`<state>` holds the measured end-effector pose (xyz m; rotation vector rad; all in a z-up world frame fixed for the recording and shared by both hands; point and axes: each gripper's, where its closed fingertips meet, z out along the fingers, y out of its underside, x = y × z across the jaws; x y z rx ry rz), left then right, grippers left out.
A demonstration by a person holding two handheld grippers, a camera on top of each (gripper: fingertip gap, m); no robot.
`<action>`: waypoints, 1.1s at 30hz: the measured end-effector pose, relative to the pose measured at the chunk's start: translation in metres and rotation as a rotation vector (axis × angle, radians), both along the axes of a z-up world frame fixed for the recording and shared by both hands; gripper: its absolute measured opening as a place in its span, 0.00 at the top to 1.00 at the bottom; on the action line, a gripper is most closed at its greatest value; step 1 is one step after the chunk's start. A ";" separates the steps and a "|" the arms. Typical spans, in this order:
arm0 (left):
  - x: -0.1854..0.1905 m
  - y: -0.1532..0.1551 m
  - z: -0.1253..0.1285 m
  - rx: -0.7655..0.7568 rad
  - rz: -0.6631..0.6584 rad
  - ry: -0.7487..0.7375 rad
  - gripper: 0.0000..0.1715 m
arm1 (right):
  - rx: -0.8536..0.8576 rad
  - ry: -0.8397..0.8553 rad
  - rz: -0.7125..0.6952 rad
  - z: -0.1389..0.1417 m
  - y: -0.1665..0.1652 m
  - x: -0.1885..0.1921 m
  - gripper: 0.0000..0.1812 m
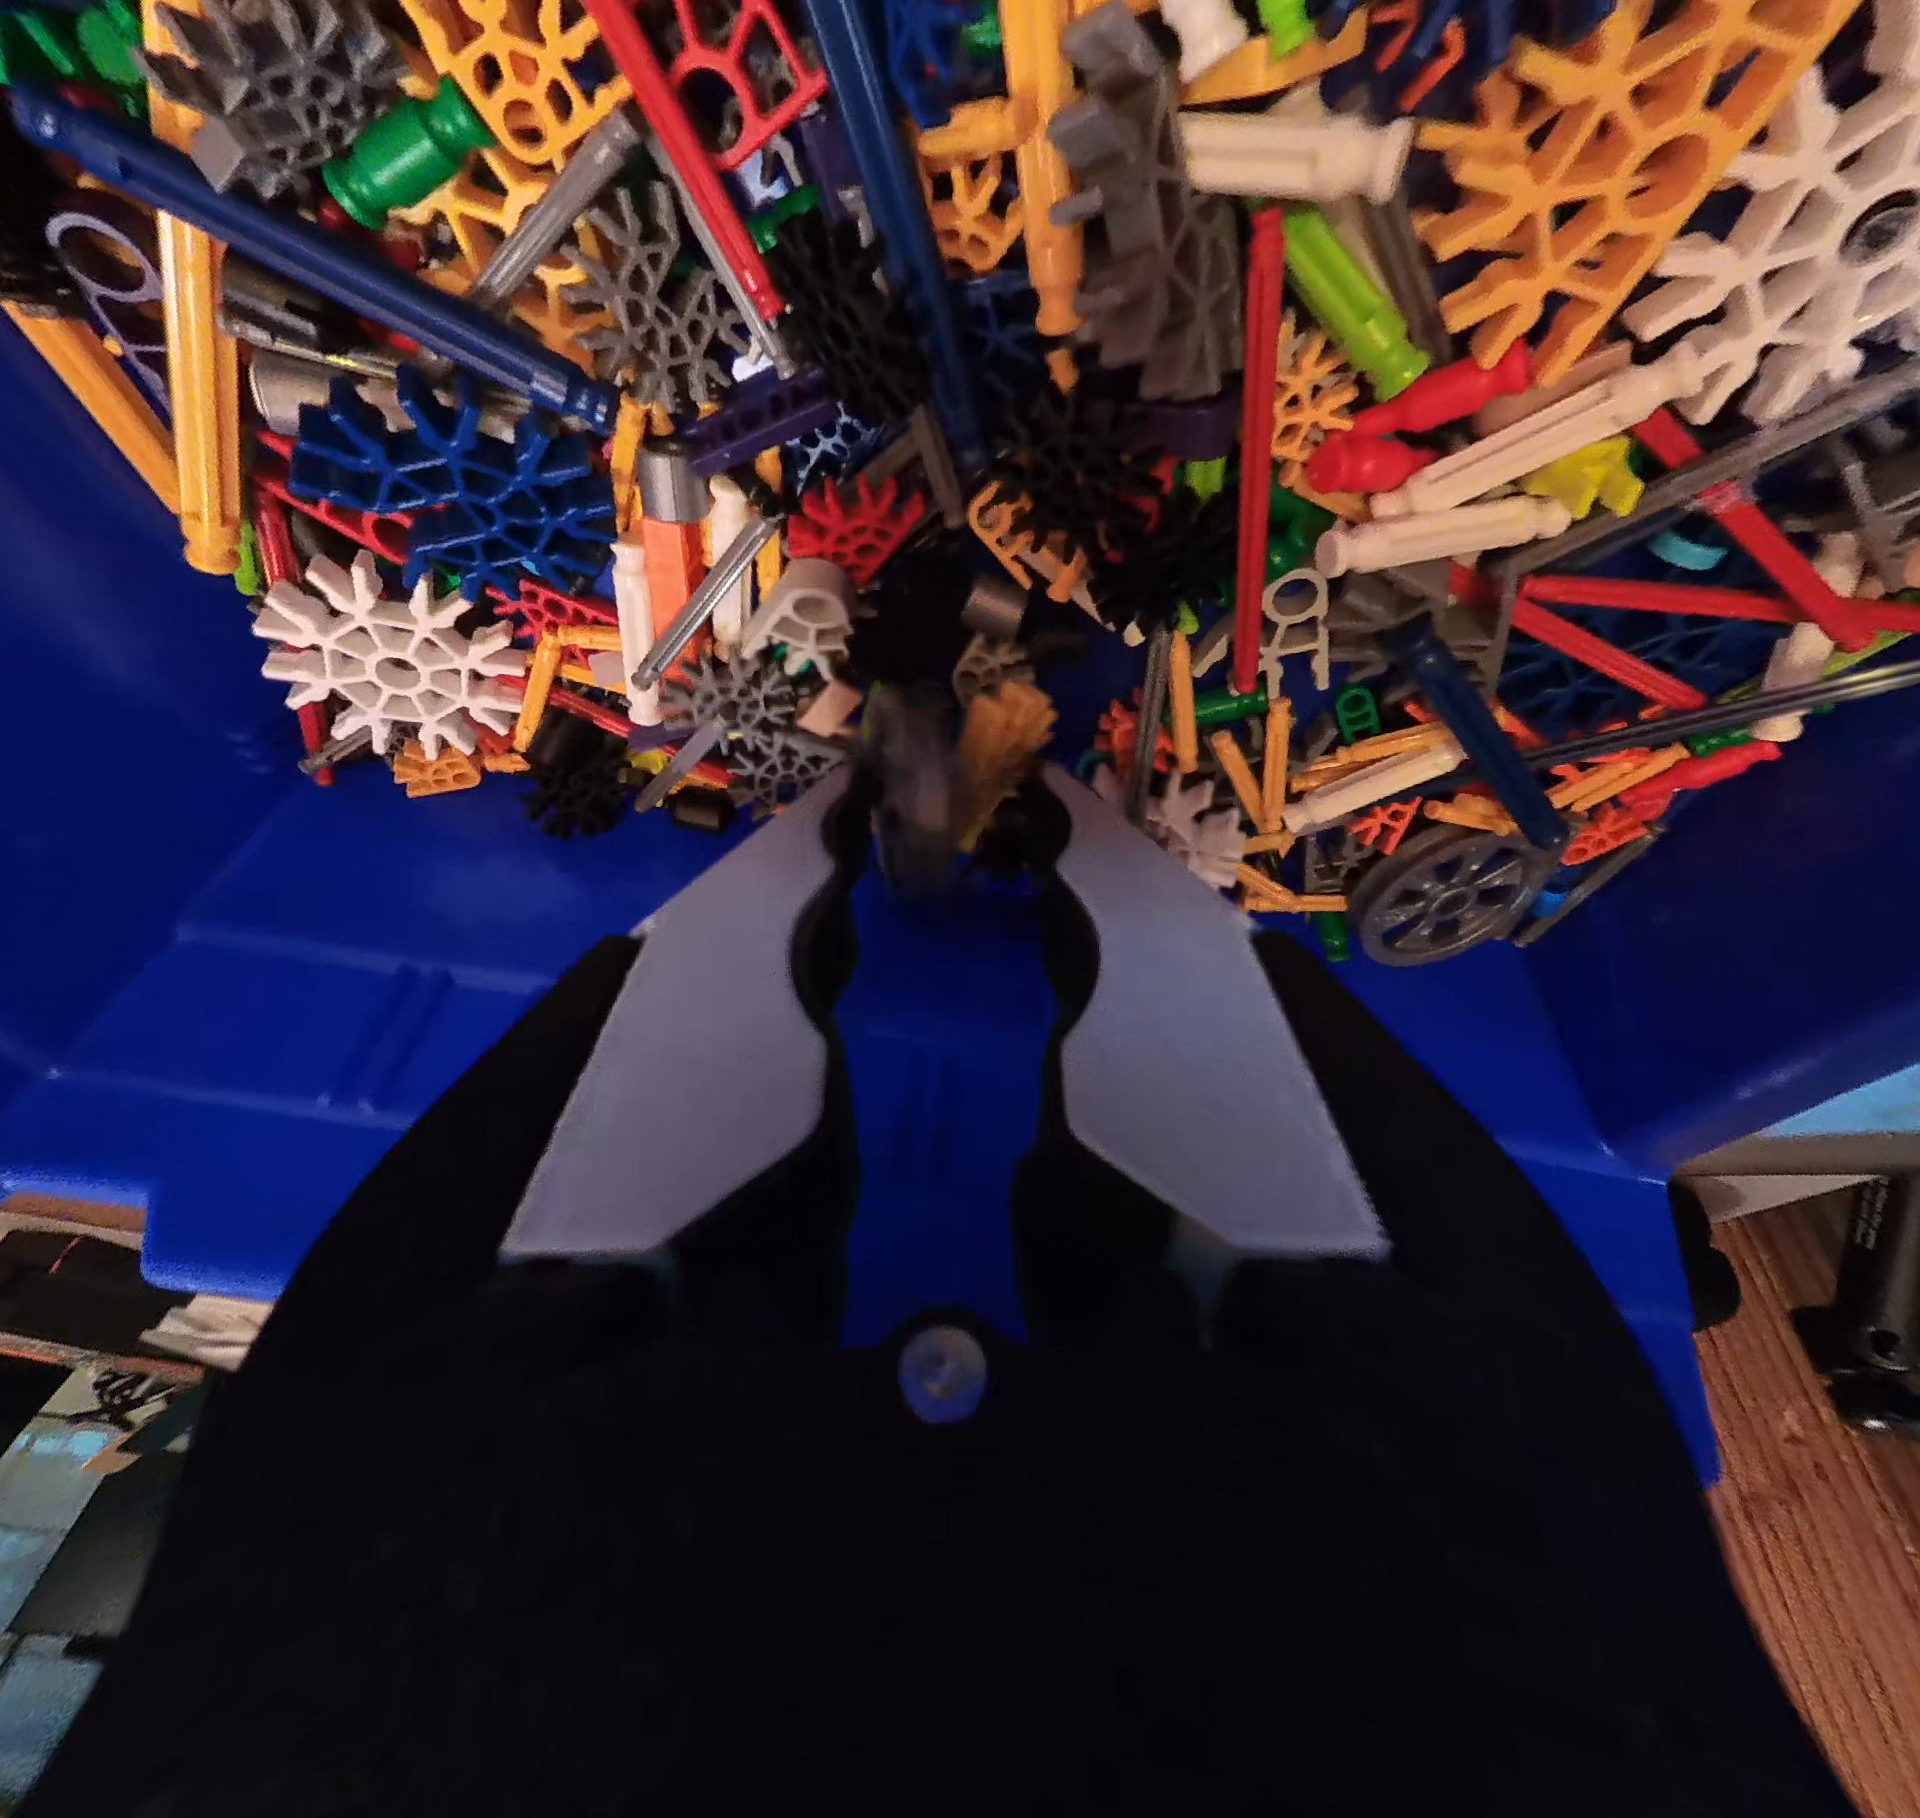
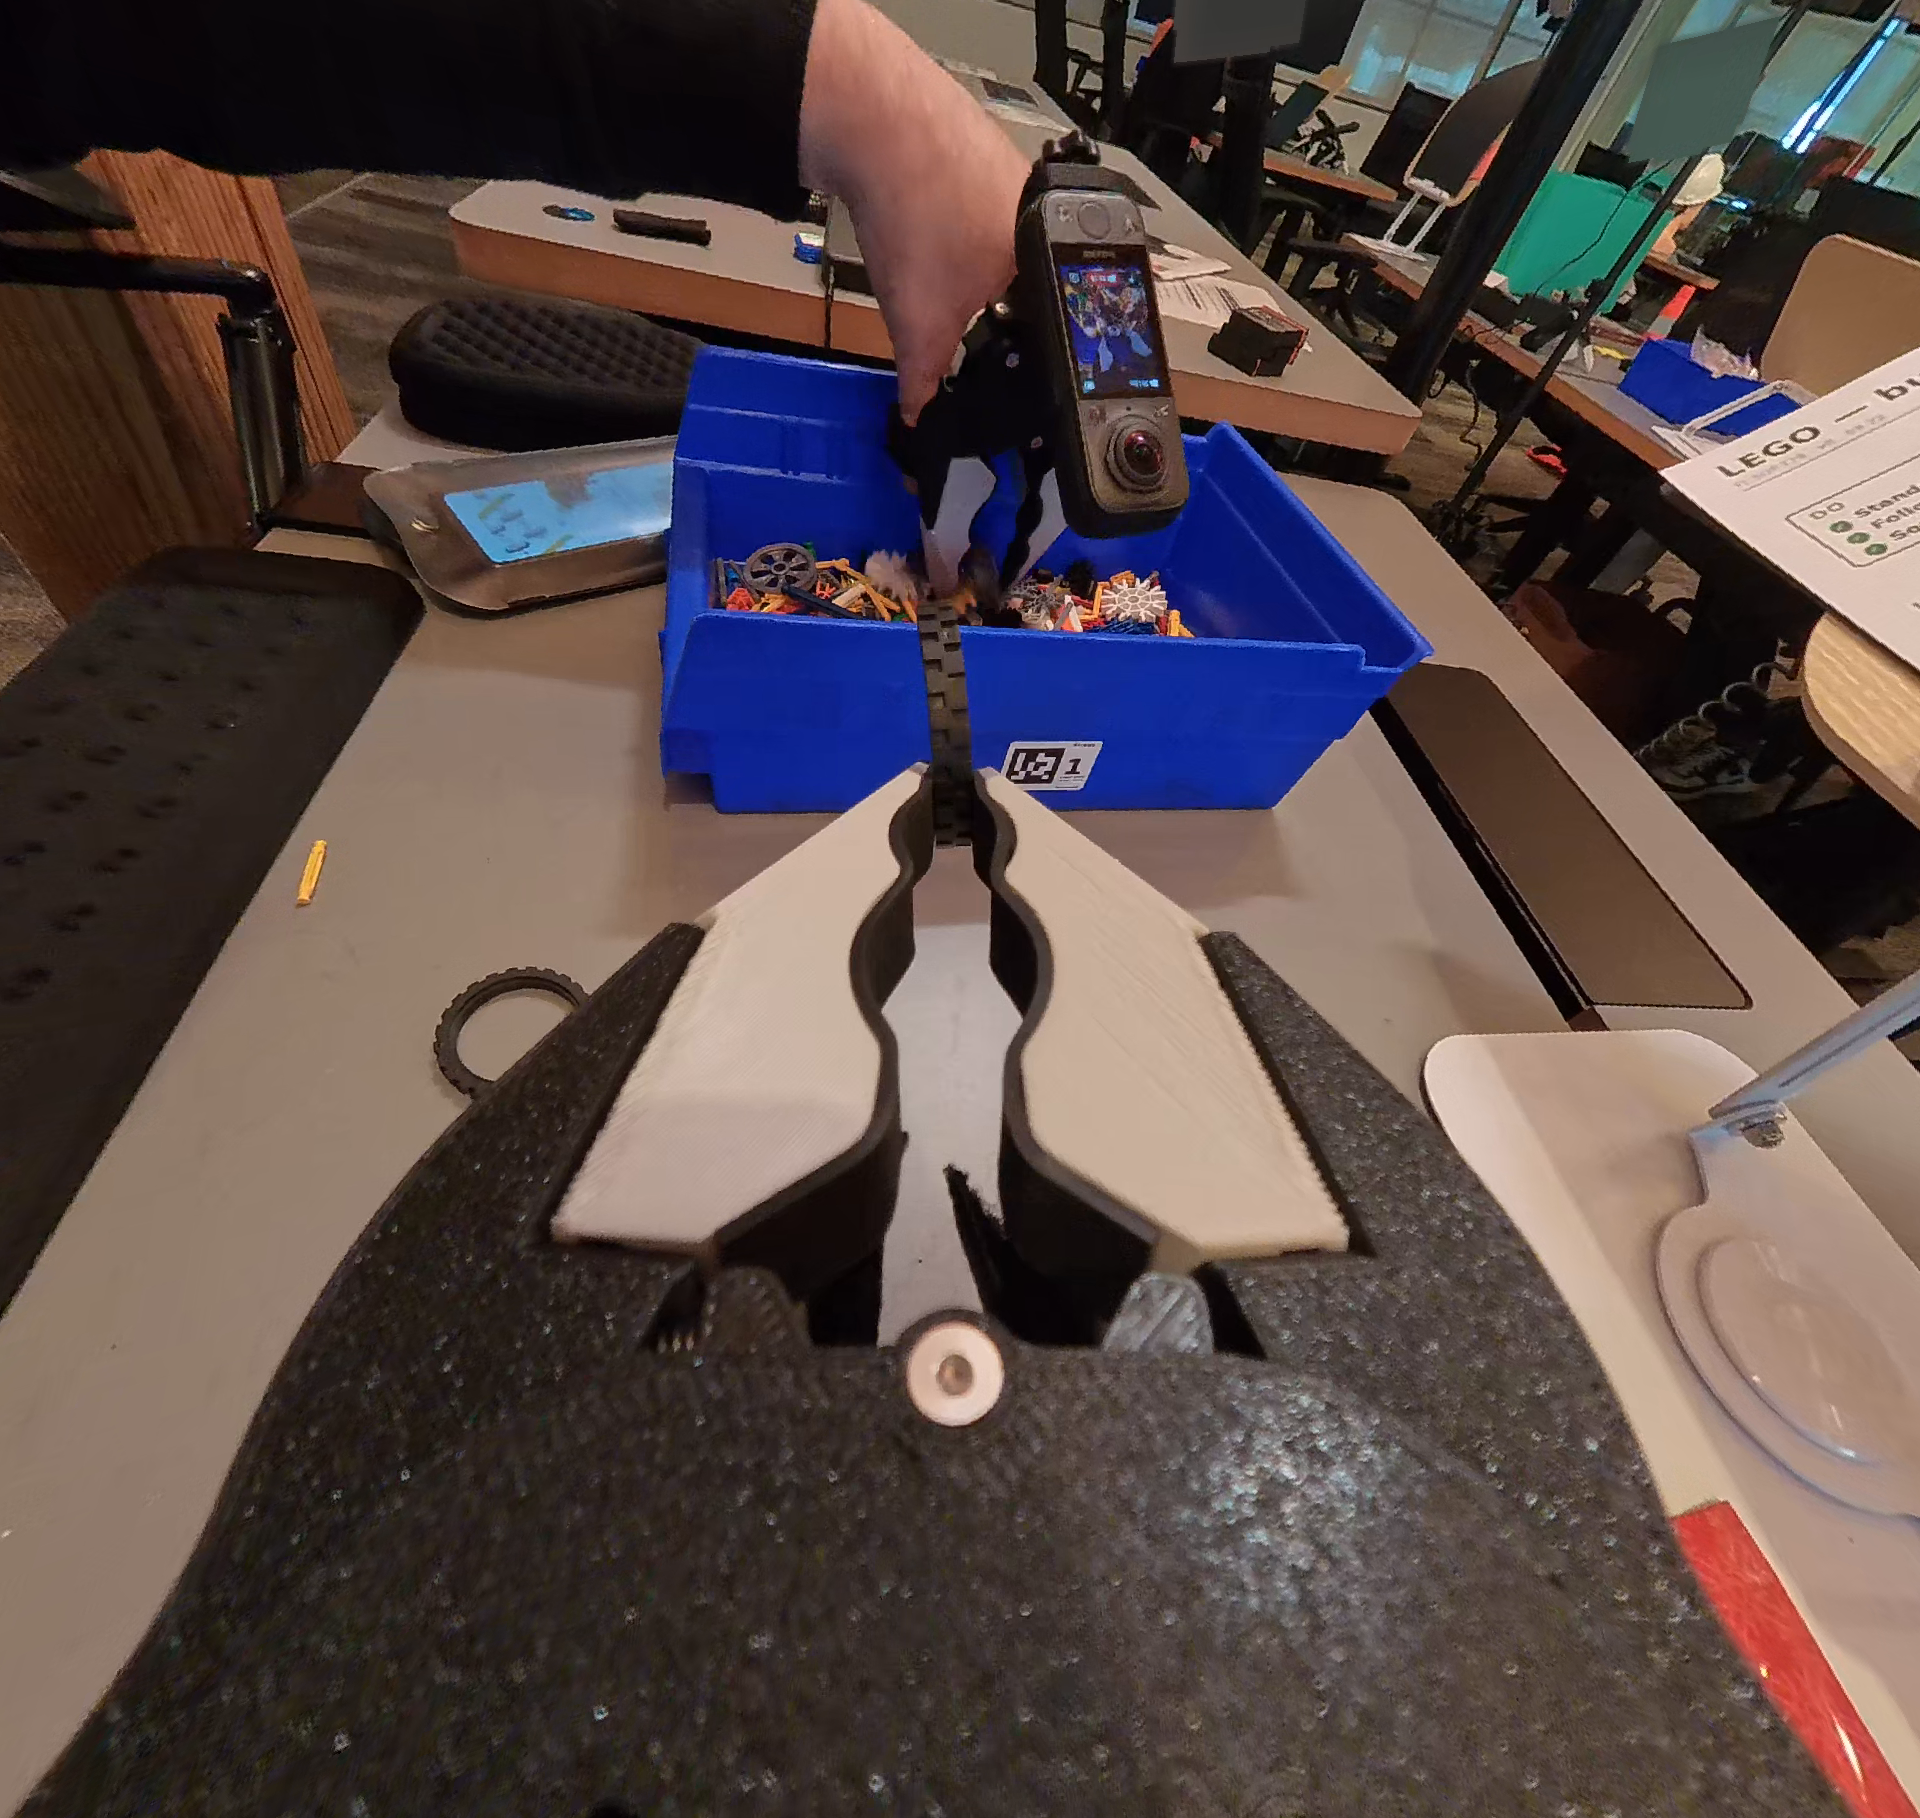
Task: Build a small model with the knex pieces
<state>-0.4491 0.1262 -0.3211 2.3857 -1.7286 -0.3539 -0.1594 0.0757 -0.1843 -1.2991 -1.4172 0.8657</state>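
My left gripper (image 1: 951, 812) reaches down into a blue bin (image 1: 312, 937) at the near edge of a heap of coloured rod-and-connector building pieces (image 1: 935, 314). Its jaws stand narrowly apart around a blurred grey and orange piece (image 1: 925, 781). In the right wrist view the left gripper (image 2: 961, 563) is held by a hand (image 2: 914, 210) inside the bin (image 2: 831, 719). My right gripper (image 2: 951, 802) is shut on a black ribbed tyre (image 2: 945, 688), held edge-on above the table in front of the bin.
A second black tyre ring (image 2: 509, 1025) and a short yellow rod (image 2: 311, 872) lie on the grey table. A tablet in a silver tray (image 2: 540, 511) sits left of the bin. A black mat (image 2: 156, 781) lies far left, a white magnifier base (image 2: 1766, 1301) right. The grippers' ends are close to 35 centimetres from one another. My right tips are roughly 25 centimetres from the short yellow rod (image 2: 311, 872).
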 end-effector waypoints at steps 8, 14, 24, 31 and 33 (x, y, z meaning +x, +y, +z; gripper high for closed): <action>0.004 0.000 0.016 0.009 0.026 -0.068 0.93 | -0.013 0.002 -0.003 -0.001 0.004 0.003 0.97; 0.016 -0.003 0.021 0.005 0.045 -0.136 0.87 | -0.007 0.000 0.001 0.001 0.002 0.003 0.97; 0.024 0.000 0.016 0.051 0.002 -0.161 0.97 | -0.003 -0.001 0.003 0.002 0.002 0.005 0.97; 0.038 0.000 0.011 0.086 -0.049 -0.167 0.76 | -0.006 -0.001 0.000 0.001 0.004 0.007 0.97; 0.039 -0.003 0.006 0.078 -0.070 -0.158 0.82 | -0.006 -0.002 0.000 0.001 0.004 0.007 0.97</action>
